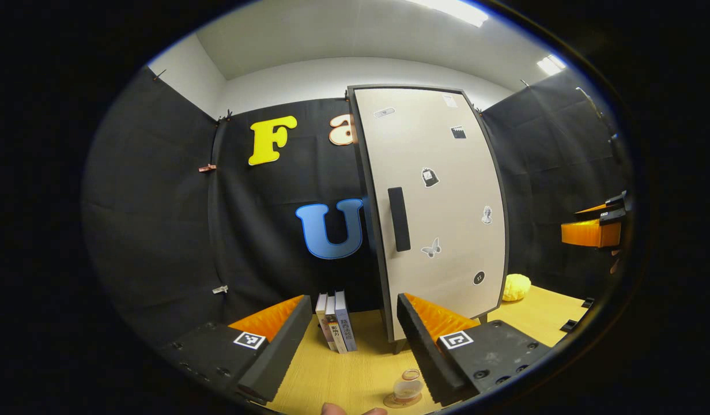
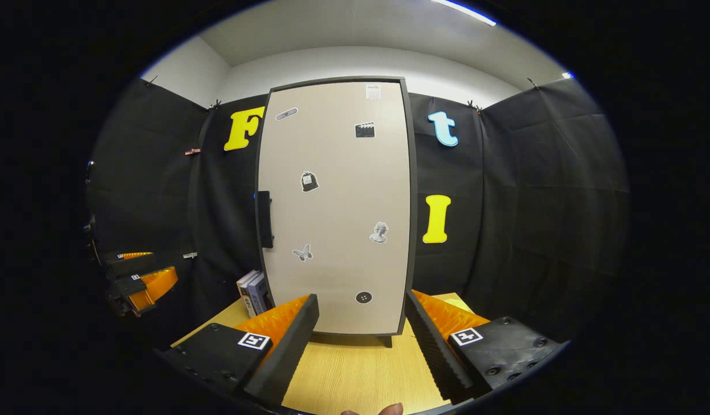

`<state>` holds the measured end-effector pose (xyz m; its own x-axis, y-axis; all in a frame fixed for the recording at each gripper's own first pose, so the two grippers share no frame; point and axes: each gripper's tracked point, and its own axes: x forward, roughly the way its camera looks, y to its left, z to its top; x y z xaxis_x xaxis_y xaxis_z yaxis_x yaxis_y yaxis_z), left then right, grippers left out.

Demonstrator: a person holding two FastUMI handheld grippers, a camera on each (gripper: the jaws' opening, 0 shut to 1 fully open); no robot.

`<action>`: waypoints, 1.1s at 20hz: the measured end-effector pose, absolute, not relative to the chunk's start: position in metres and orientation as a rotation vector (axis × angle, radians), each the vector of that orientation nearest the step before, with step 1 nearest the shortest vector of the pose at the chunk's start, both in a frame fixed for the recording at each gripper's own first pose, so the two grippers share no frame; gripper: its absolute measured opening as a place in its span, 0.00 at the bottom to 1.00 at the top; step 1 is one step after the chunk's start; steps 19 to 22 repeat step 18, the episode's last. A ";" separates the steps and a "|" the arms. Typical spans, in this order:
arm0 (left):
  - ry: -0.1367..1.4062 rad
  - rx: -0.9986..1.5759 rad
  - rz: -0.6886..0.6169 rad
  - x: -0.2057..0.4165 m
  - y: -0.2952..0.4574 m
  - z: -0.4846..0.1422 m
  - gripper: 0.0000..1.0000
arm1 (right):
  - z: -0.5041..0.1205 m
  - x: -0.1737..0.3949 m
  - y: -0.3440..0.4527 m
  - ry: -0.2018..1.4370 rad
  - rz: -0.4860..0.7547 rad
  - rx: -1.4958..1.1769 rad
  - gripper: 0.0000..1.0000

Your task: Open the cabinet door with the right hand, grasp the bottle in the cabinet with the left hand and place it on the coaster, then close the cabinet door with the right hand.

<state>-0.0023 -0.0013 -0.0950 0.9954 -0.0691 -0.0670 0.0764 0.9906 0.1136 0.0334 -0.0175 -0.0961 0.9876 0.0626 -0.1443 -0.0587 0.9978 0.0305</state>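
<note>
Missing the handle (image 2: 265,219) is the main risk: it sits on the door's (image 2: 337,207) far left edge, off-axis from the right gripper (image 2: 361,340), whose jaws are spread and empty. Left gripper (image 1: 352,340) likewise spread, empty. Cabinet shut, so bottle hidden inside. Coaster (image 1: 402,399) lies on tabletop (image 1: 343,380), carrying a clear glass object.

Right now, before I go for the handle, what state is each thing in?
Cabinet door: shut, flush with the frame.
Door handle: free, nothing on it.
Left gripper: open, empty, hovering above the table.
Right gripper: open, empty, facing the door.
Coaster: on the table, with a small clear glass object on it.
Books: upright beside the cabinet.
Yellow ball: resting on the table, right of the cabinet.
</note>
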 end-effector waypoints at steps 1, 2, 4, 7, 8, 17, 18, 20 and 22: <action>0.063 0.116 -0.072 -0.002 -0.002 -0.094 0.94 | -0.096 0.033 -0.018 0.146 0.061 0.026 0.98; 0.064 0.115 -0.072 -0.002 -0.002 -0.095 0.94 | -0.096 0.033 -0.018 0.146 0.060 0.026 0.98; 0.063 0.112 -0.071 -0.003 -0.001 -0.095 0.94 | -0.095 0.033 -0.018 0.144 0.060 0.025 0.98; 0.059 0.104 -0.069 -0.002 -0.002 -0.092 0.94 | -0.094 0.032 -0.018 0.138 0.057 0.022 0.98; 0.058 0.100 -0.068 -0.002 -0.001 -0.092 0.94 | -0.093 0.032 -0.019 0.136 0.056 0.021 0.97; 0.063 0.070 -0.058 -0.002 0.003 -0.091 0.94 | -0.094 0.032 -0.016 0.133 0.061 0.012 0.98; 0.065 0.068 -0.059 -0.001 0.003 -0.093 0.94 | -0.094 0.032 -0.015 0.134 0.062 0.012 0.98; 0.065 0.068 -0.059 -0.001 0.003 -0.093 0.94 | -0.094 0.032 -0.015 0.134 0.062 0.012 0.98; 0.065 0.068 -0.059 -0.001 0.003 -0.093 0.94 | -0.094 0.032 -0.015 0.134 0.062 0.012 0.98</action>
